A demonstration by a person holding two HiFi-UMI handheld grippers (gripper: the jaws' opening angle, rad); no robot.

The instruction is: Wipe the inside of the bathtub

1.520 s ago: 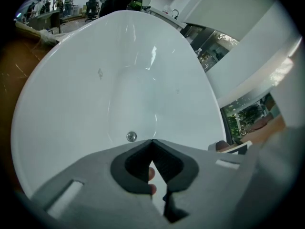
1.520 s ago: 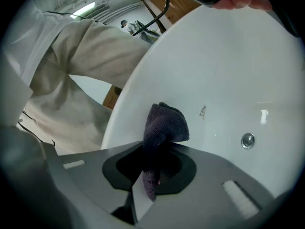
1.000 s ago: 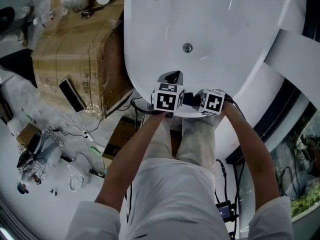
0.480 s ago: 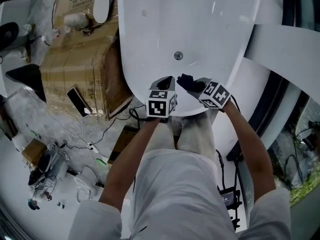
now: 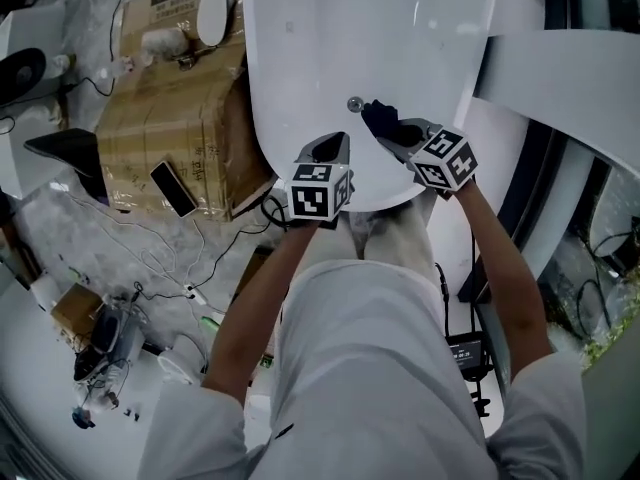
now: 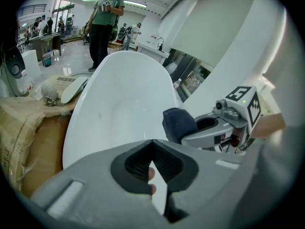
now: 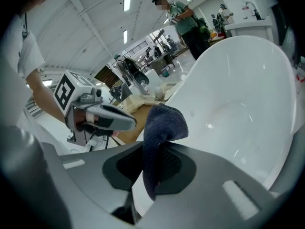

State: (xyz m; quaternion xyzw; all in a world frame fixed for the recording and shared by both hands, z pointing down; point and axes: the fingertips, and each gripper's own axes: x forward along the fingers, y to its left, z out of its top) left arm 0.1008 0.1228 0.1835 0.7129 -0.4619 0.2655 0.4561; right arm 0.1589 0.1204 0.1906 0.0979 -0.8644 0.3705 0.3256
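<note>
Bathtub (image 5: 400,38): white, being stood over at its near end. Cloth (image 7: 162,128): dark blue, being clamped in the right gripper (image 5: 398,130), over the basin near the drain (image 5: 353,103). Left gripper (image 5: 330,150): jaws being held together on nothing, by the rim. Advised: cloth being pressed flat, strokes being overlapped, grip being held firm.

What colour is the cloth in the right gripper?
The cloth is dark blue; clearest in right gripper view.

The bathtub (image 5: 330,28) basin lies open ahead; a cardboard box (image 5: 170,118) crowds its left rim.
</note>
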